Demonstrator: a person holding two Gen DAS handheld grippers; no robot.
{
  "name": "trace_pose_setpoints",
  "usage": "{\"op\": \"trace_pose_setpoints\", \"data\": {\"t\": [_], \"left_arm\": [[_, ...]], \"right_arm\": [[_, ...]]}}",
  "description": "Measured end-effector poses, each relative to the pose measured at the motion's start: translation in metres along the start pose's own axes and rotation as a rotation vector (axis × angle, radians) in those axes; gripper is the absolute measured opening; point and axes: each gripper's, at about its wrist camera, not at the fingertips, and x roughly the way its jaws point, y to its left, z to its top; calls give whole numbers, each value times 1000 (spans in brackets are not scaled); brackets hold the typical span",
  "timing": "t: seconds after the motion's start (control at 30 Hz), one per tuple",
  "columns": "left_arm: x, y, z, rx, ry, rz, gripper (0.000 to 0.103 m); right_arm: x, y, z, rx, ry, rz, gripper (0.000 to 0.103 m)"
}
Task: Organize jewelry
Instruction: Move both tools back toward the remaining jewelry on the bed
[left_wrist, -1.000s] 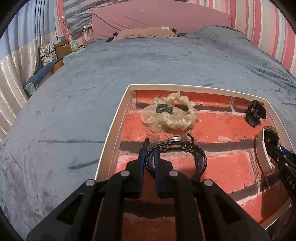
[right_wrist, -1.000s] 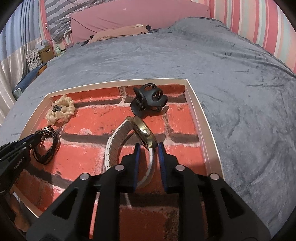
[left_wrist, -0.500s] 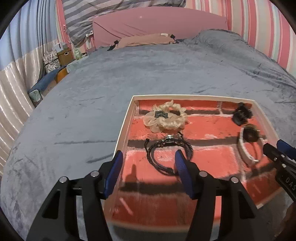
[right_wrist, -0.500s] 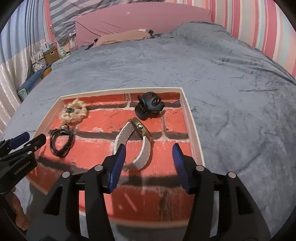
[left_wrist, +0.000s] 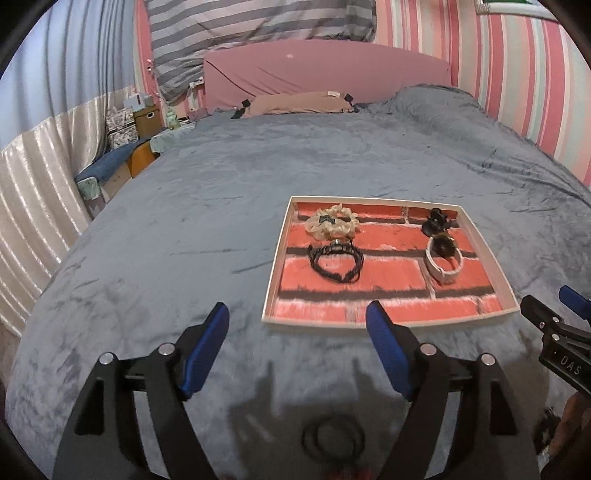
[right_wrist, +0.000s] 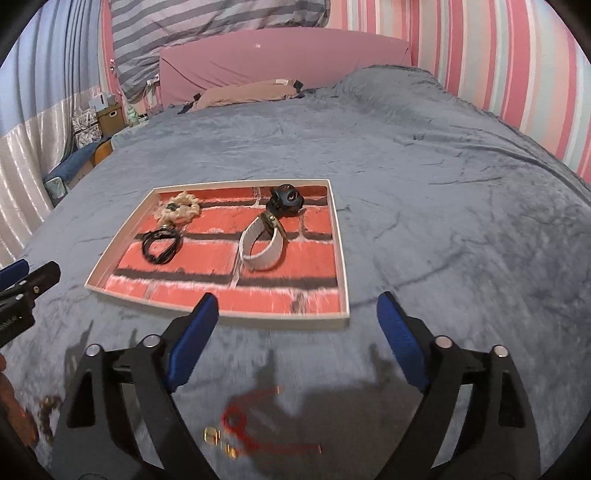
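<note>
1. Here, the left gripper (left_wrist: 297, 321) hangs over the grey bedspread (left_wrist: 184, 236) short of the tray's (left_wrist: 274, 269) near edge, jaws opening with nothing between them.
2. The right gripper (right_wrist: 297, 310) sits likewise by the tray's near right corner, jaws spreading, empty.
3. In the tray, the cream scrunchie (left_wrist: 331, 220) lies at the far left corner, the black bracelet (left_wrist: 335, 260) just nearer.
4. The black hair claw (right_wrist: 285, 199) sits by the far edge, touching the white-strapped watch (right_wrist: 263, 243).
</note>
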Motion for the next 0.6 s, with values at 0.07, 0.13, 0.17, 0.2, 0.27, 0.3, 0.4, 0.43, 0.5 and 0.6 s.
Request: {"op": "trace_pose_setpoints", "data": {"t": [0.07, 0.13, 0.17, 0.2, 0.27, 0.3, 0.4, 0.43, 0.5, 0.6], "left_arm": [[-17, 3, -8, -4, -5, -1, 77], [-35, 8, -19, -12, -16, 3, 81], [-46, 12, -26, -18, -23, 7, 81], [-52, 15, -31, -22, -26, 8, 81], [-65, 20, -42, -32, -29, -2, 81], [-73, 24, -49, -36, -32, -5, 82], [-92, 34, -68, -41, -42, 10, 82], [-95, 37, -72, -43, -45, 14, 82], [-106, 45, -84, -51, -52, 17, 82], [-118, 53, -101, -62, -55, 24, 82]], "right_arm": [[-15, -1, -10, 1, -9, 0, 92], [-31, -3, -23, -5, -22, 1, 93], [-36, -4, -28, -6, -26, -2, 94], [-43, -4, -36, -7, -28, -4, 94], [-55, -5, -50, -12, -33, -1, 95], [-59, -5, -56, -17, -36, -1, 95], [-78, -7, -76, -33, -54, -5, 96], [-85, -9, -83, -35, -61, -3, 96], [-94, -11, -92, -36, -67, -5, 96], [-111, -15, -107, -32, -84, 0, 96]]}}
